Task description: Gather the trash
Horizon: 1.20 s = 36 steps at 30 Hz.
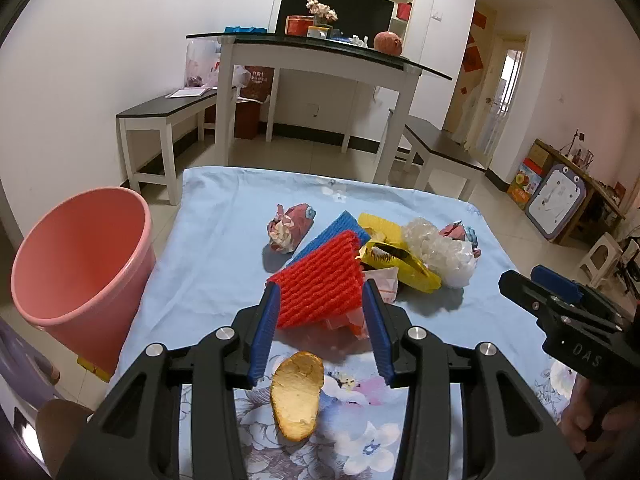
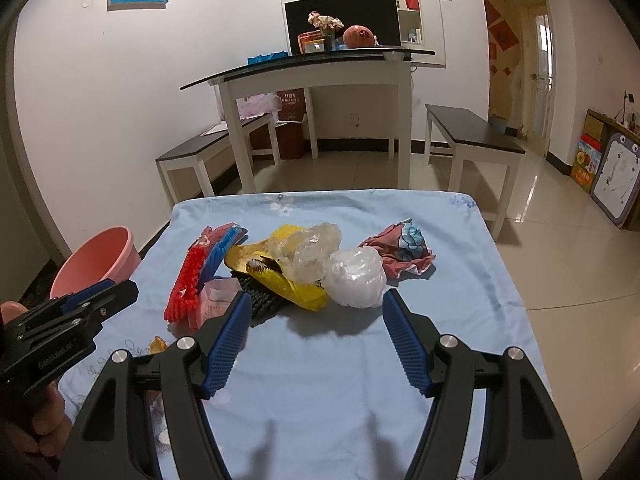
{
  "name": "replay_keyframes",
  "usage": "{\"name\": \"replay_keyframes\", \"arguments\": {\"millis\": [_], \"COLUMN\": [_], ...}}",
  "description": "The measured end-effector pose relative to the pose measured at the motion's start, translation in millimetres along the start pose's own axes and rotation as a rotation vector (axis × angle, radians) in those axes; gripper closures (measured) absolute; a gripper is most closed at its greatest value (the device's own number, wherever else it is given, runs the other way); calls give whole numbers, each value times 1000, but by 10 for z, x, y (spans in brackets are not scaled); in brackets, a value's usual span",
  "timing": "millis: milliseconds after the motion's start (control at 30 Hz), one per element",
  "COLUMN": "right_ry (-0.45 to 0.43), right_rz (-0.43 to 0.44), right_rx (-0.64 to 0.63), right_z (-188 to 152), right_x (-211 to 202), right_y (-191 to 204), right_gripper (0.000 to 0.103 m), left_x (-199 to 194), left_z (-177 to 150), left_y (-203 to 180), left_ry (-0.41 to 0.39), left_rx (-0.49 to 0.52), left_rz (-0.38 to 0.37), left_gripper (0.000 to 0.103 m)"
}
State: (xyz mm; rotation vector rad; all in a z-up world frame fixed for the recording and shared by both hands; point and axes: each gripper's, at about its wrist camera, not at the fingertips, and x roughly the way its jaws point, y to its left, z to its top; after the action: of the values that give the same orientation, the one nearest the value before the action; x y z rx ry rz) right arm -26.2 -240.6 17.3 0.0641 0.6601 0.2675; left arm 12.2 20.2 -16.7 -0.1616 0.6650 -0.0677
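- Pale blue floral bedsheet (image 2: 420,248) covers my work table, in a tiled room with a glass-topped white table (image 1: 320,56) and dark benches behind.
- Almost all the trash looks uncollected to me: it lies heaped mid-sheet, and the part of the pink bucket (image 1: 84,256) I can see into, off the sheet's left edge, shows nothing inside.
- My left gripper (image 1: 322,312) has its jaws set at a moderate spread on either side of the red foam fruit net (image 1: 320,280); the net sits between the blue pads, but I cannot tell whether they press it yet.
- A blue foam net (image 1: 342,228) lies just behind the red one, a yellow plastic bag (image 2: 280,272) beside them.
- Clear crumpled plastic (image 2: 316,248) and a white plastic wad (image 2: 356,276) touch the yellow bag; a crumpled red-and-blue wrapper (image 2: 404,248) sits to their right.
- Another crumpled wrapper (image 1: 290,226) lies apart at the back left, and an orange peel (image 1: 296,392) rests on the sheet under my left gripper.
- My right gripper (image 2: 316,324) hangs wide apart and holds nothing, short of the white wad.
- By my judgement, every piece is left to carry to the bucket.
- Writing: "DAS" is moulded on my right gripper's body in the left view; the lettering on my left gripper's side and the red signs by the doorway are too blurred to read.
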Motion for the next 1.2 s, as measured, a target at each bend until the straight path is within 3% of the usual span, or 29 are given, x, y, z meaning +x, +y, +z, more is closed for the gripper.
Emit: {"name": "replay_keyframes", "arguments": {"millis": [900, 1200], "right_ry": [8, 16], "right_rz": [9, 17], "right_rx": [6, 9], "right_z": [-8, 6], "right_x": [51, 111], "right_y": [-28, -32], "right_gripper": [36, 38], "left_x": [100, 134], "left_z": [-3, 17], "left_y": [-25, 43], "left_ry": [21, 38], "left_rx": [22, 6], "left_rz": [42, 3], "left_gripper": [60, 60]}}
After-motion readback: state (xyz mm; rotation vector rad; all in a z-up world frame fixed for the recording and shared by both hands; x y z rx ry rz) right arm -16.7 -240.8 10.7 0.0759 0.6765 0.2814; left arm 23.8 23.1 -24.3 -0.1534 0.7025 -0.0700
